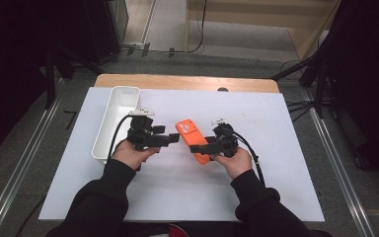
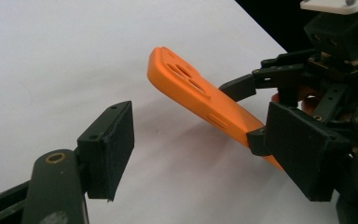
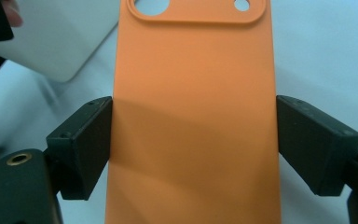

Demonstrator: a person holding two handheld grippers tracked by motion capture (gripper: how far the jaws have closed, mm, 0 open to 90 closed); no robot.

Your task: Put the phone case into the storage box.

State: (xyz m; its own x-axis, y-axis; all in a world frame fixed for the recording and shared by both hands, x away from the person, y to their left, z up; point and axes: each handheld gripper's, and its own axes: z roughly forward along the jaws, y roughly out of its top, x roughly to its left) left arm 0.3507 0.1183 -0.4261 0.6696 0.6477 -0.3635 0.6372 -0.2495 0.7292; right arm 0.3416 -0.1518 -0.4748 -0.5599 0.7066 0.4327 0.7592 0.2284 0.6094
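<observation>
An orange phone case (image 1: pixel 191 139) with camera cut-outs is held just above the white table sheet (image 1: pixel 276 163) at its middle. My right gripper (image 1: pixel 201 148) is shut on it: in the right gripper view both pads (image 3: pixel 86 144) press the long edges of the case (image 3: pixel 193 116). My left gripper (image 1: pixel 174 138) comes in from the left, level with the case's camera end. In the left gripper view its jaws stand apart (image 2: pixel 205 154) with only table between them. The case (image 2: pixel 191 91) hangs tilted just beyond them, not touching.
A long white bin (image 1: pixel 117 118) stands at the sheet's left side, close behind the left hand. The wooden table edge (image 1: pixel 187 81) runs along the back. Dark stands and floor rails flank the table on both sides.
</observation>
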